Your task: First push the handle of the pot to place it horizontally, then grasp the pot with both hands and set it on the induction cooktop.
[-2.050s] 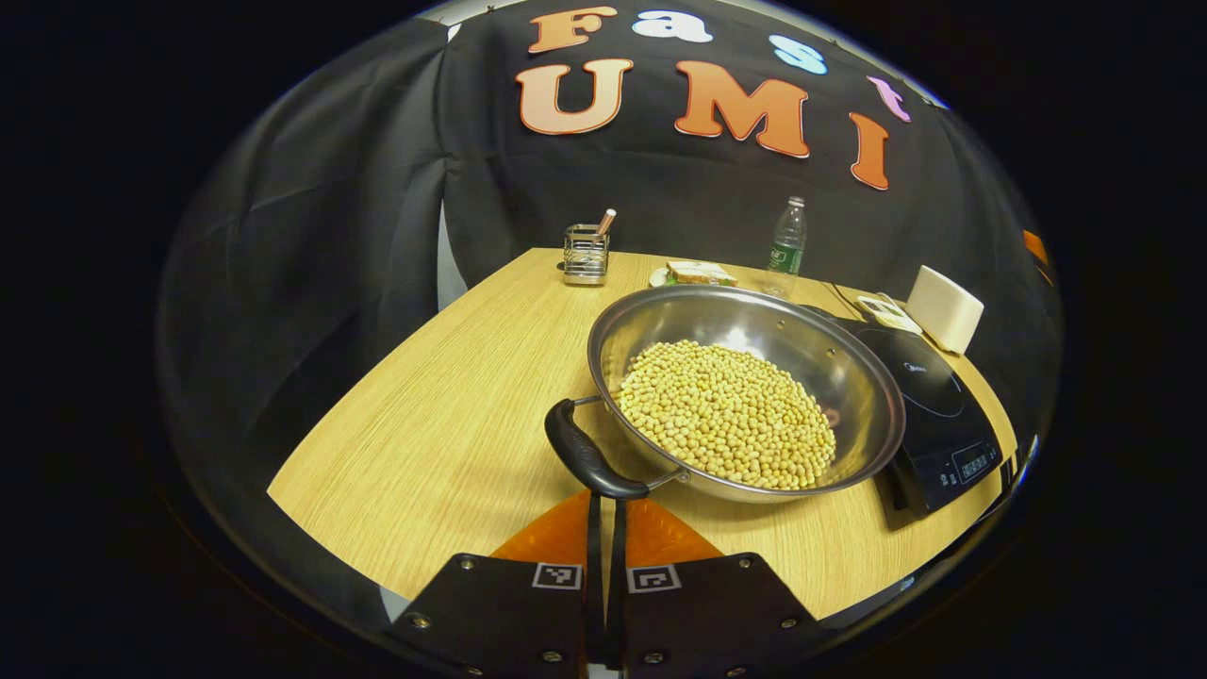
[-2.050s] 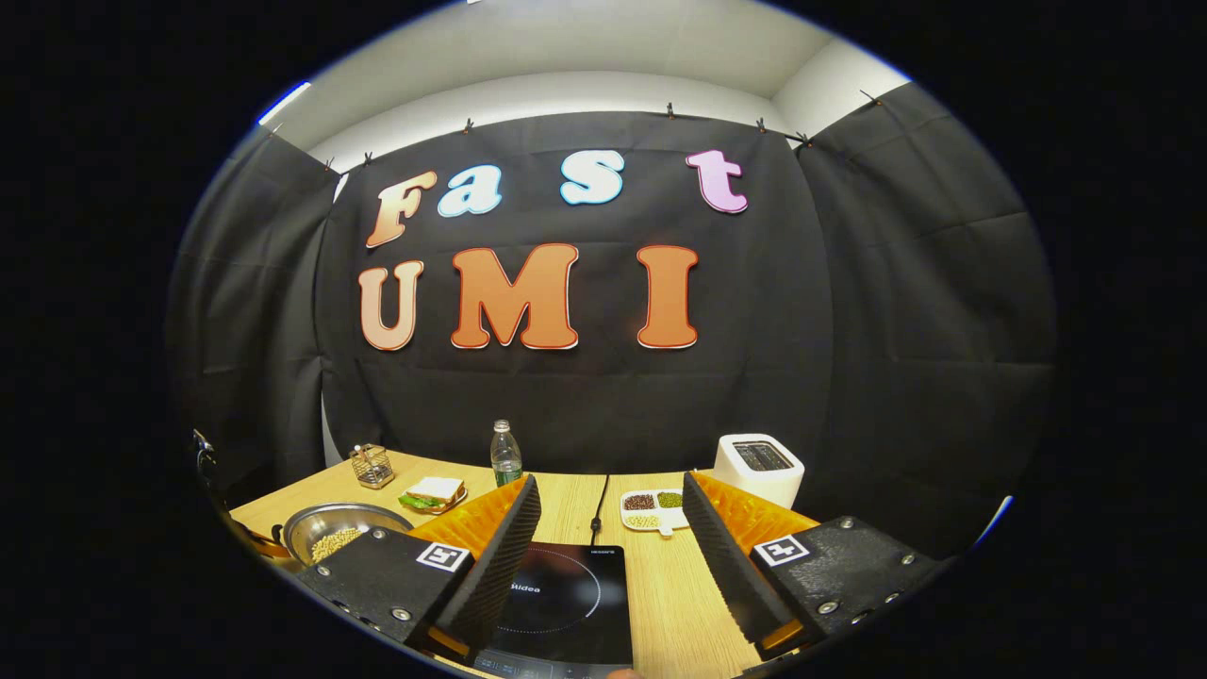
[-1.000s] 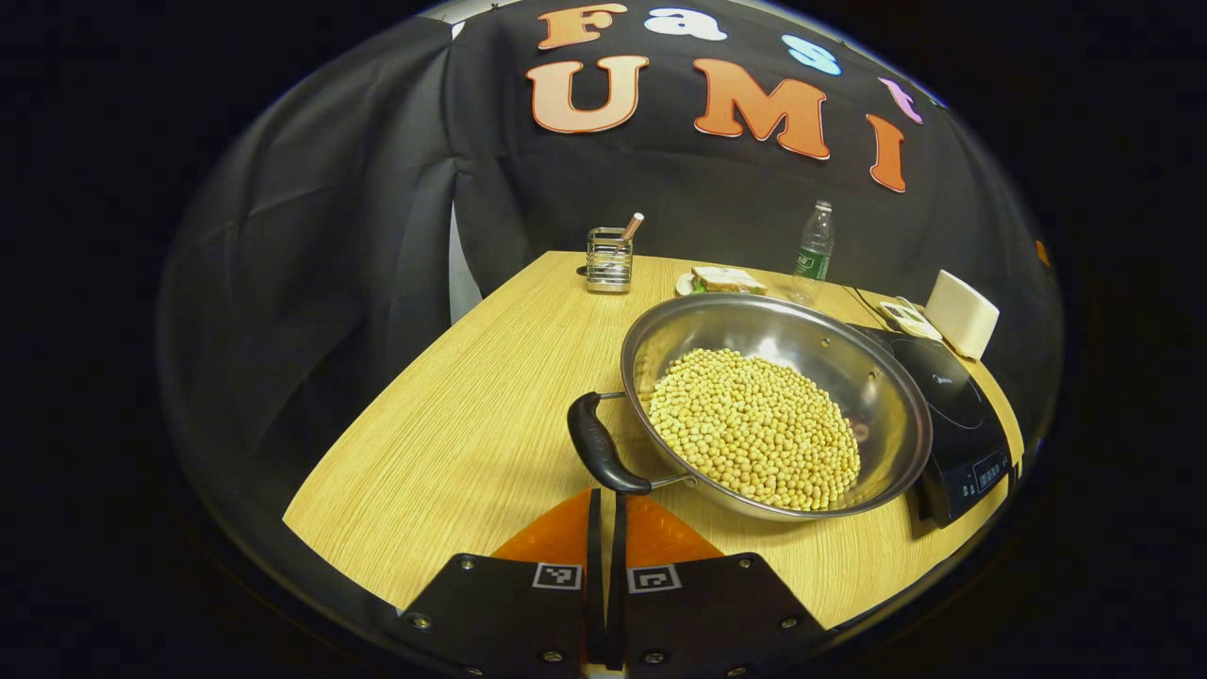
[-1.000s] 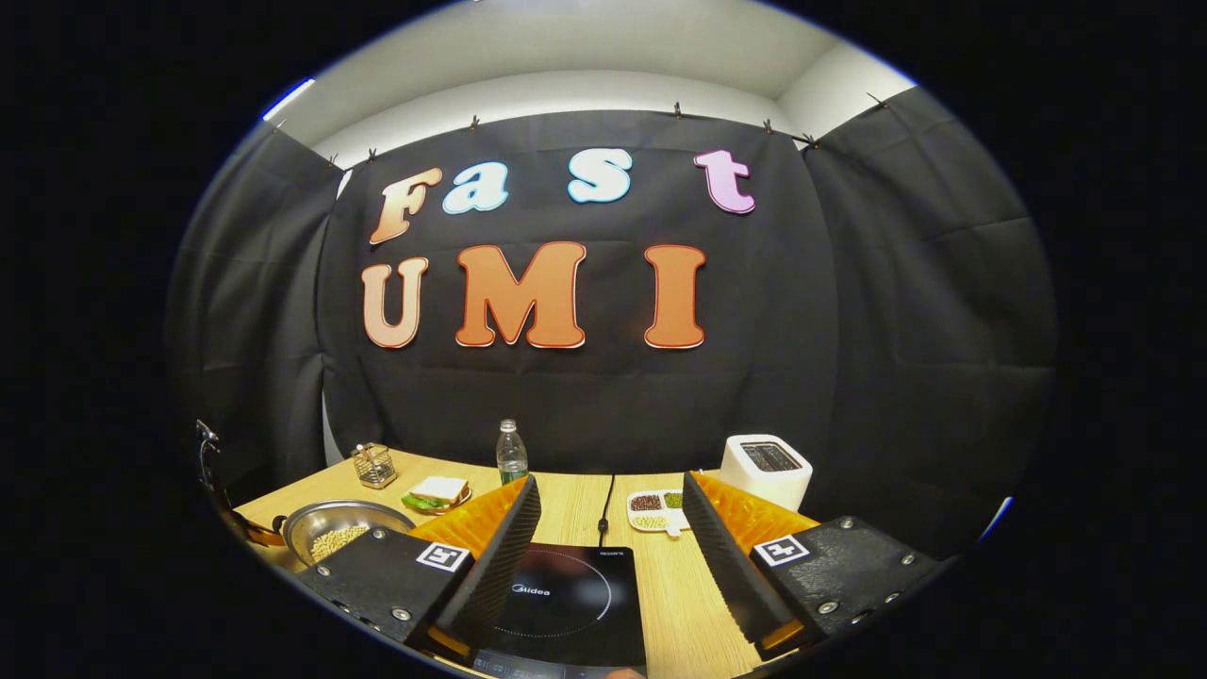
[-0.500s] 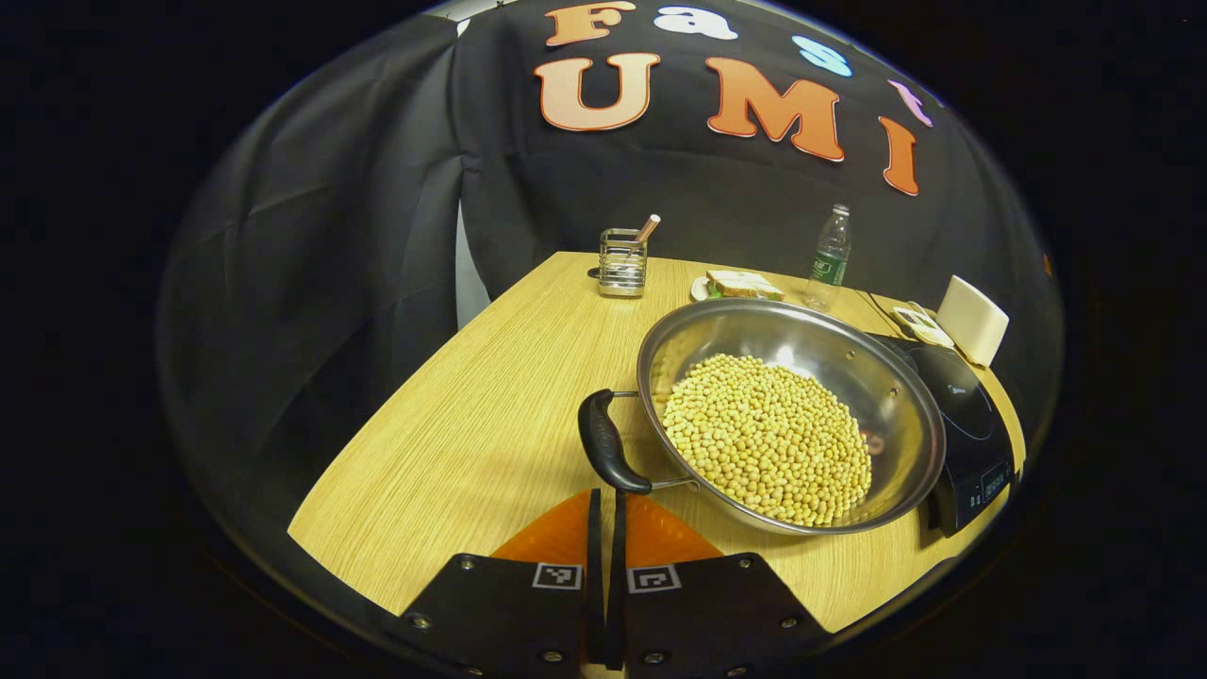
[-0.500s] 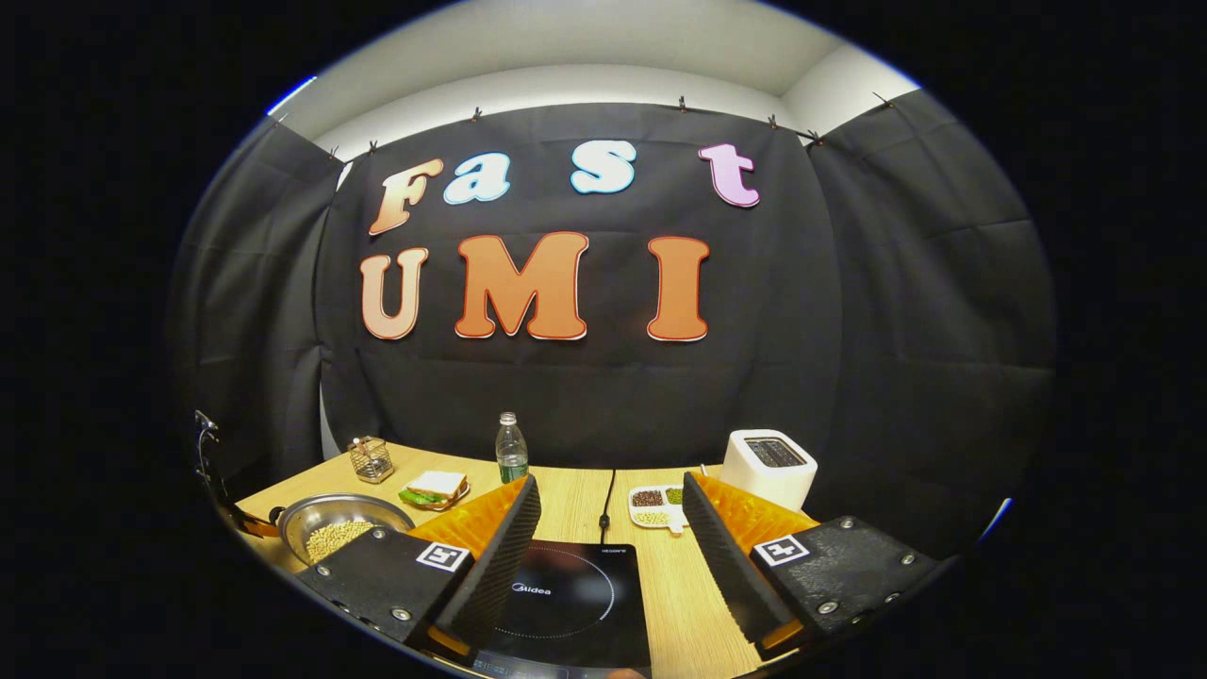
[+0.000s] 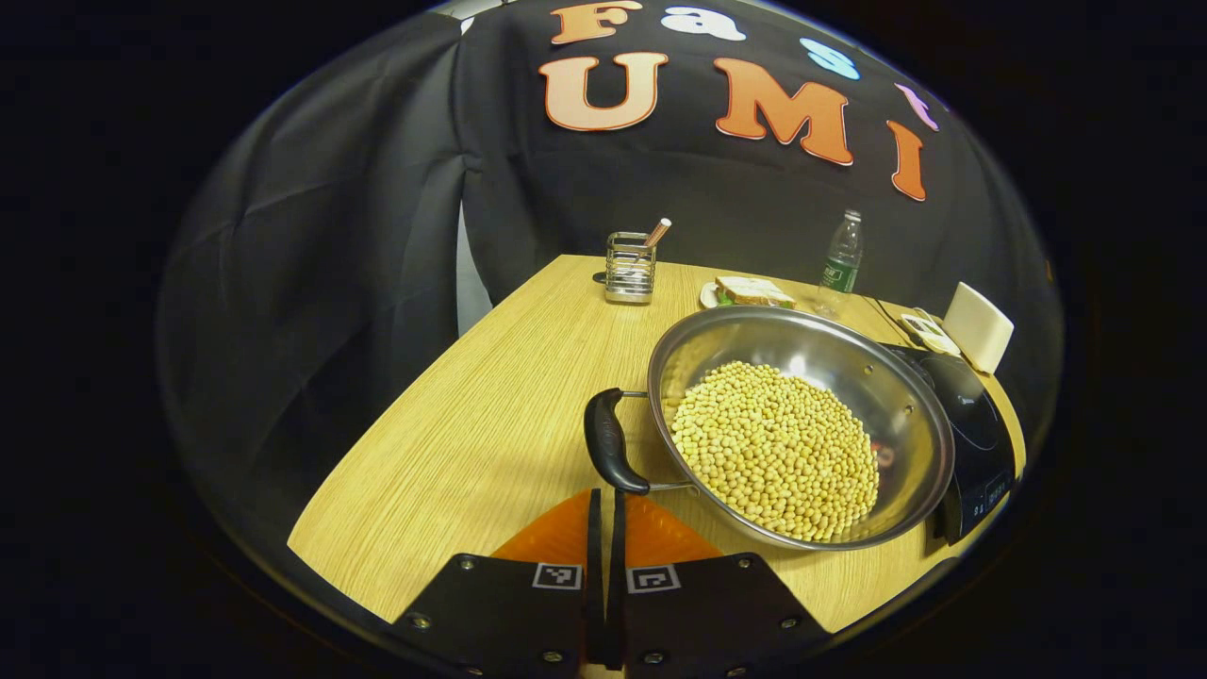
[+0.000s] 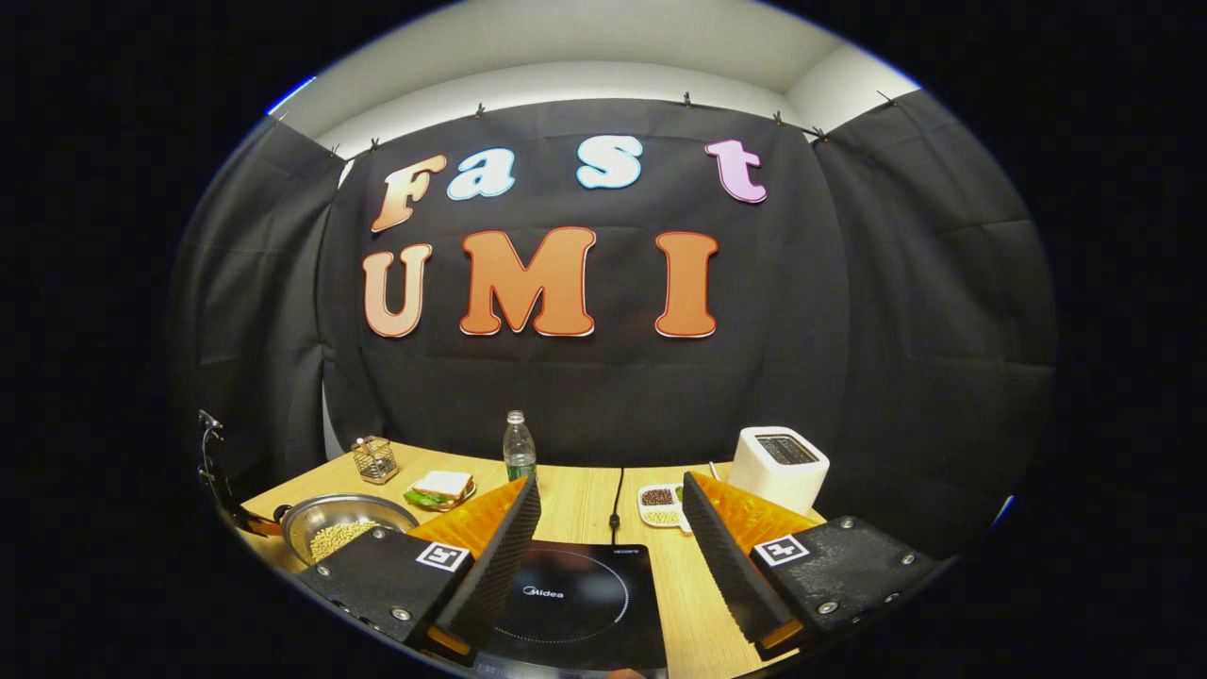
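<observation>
Presently, step in hand: the handle-push is judged to be under way; the two-handed grasp is not yet made.
Left tongs [image 7: 603, 514]: fingers are pressed together with only a thin slit between them, nothing held; the tips are seen just below the near end of the pot's handle [image 7: 611, 441], and contact cannot be told.
Right tongs [image 8: 610, 528]: fingers are held wide apart, empty, above the induction cooktop [image 8: 575, 599].
Pot [image 7: 849, 377]: a wide steel pan holding a bed of soybeans [image 7: 773, 448] is seen resting on the worktop [image 7: 471, 453], its far right rim just beside or overlapping the cooktop's edge; which cannot be told.
Key relation: the handle lies directly ahead of the left tongs, its long axis running roughly away from them and slightly tilted; the pan body lies to the right of the handle. The left tongs are judged the nearer by far.
Open room: a broad bare stretch of worktop is seen left of the handle, up to the worktop's left edge.
Obstacles: a wire utensil holder [image 7: 630, 267], a sandwich plate [image 7: 750, 292], a bottle [image 7: 841, 256] and a toaster [image 7: 979, 327] stand near the back, apart from the handle.
Risk: a hard push is judged likely to shift the beans.
</observation>
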Available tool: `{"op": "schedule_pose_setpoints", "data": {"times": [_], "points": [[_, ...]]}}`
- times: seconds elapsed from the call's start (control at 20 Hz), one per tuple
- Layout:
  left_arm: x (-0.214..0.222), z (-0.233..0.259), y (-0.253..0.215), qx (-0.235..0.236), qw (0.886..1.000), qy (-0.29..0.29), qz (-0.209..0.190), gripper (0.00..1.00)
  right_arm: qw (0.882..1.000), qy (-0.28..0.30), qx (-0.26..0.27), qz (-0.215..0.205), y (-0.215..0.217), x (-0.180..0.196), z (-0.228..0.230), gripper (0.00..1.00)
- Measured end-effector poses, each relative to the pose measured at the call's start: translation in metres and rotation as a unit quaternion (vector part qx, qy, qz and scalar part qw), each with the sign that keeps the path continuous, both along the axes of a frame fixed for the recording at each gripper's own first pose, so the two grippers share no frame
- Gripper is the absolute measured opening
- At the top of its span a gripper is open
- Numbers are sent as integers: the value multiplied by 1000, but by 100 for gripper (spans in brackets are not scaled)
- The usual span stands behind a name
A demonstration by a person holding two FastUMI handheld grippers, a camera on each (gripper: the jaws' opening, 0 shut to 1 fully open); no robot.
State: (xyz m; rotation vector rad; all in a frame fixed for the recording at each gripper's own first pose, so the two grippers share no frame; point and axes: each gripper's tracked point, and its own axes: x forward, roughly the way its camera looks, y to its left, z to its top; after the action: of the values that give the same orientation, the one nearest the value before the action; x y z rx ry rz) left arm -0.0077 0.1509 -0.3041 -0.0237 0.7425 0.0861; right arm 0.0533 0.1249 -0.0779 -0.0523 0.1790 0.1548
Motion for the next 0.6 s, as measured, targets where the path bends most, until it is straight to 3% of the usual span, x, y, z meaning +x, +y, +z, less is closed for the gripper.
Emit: {"op": "schedule_pose_setpoints", "data": {"times": [0.6], "points": [[16, -3, 5, -18, 1000, 2, -3, 2, 1000, 8, 4, -8, 13, 6, -11, 94]]}}
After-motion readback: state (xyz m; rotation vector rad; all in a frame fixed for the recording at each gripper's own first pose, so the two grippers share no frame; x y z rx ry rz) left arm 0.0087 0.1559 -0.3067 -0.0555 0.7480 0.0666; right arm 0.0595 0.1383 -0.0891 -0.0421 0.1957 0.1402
